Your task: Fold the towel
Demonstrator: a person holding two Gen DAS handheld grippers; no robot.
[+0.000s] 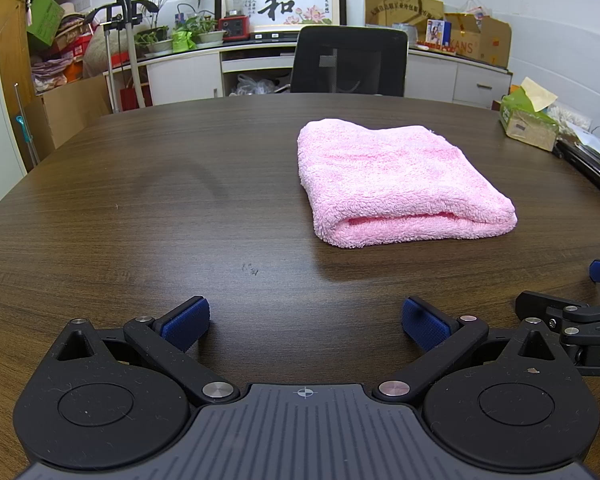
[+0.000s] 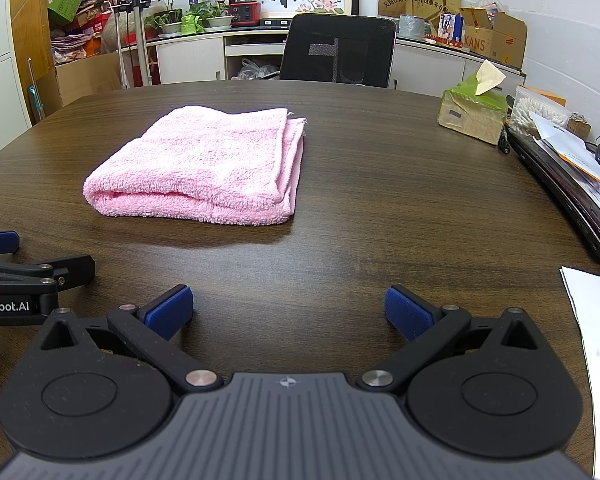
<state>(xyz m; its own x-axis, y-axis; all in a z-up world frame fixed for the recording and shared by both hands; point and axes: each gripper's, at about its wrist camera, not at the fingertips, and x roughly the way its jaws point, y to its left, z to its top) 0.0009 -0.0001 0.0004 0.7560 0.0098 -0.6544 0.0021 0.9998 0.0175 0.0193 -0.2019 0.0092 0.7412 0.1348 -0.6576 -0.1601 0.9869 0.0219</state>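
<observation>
While both tools sit low over the dark wood-grain table, nothing is held in either one. Farthest left, the left gripper has its jaws spread wide, its blue ribbed pads apart over bare tabletop. Ahead of those jaws and off to their right lies the pink terry towel, folded into a thick rectangle with its rounded fold facing the camera; it rests flat and touches neither tool. Further right, the right gripper likewise has its jaws wide apart, with only table between them. From its view the towel lies ahead and to the left of the jaws, its stacked hemmed edges on the right-hand side. Well to the right of these jaws, near the table's far edge, stands a green tissue box with a tissue sticking up.
</observation>
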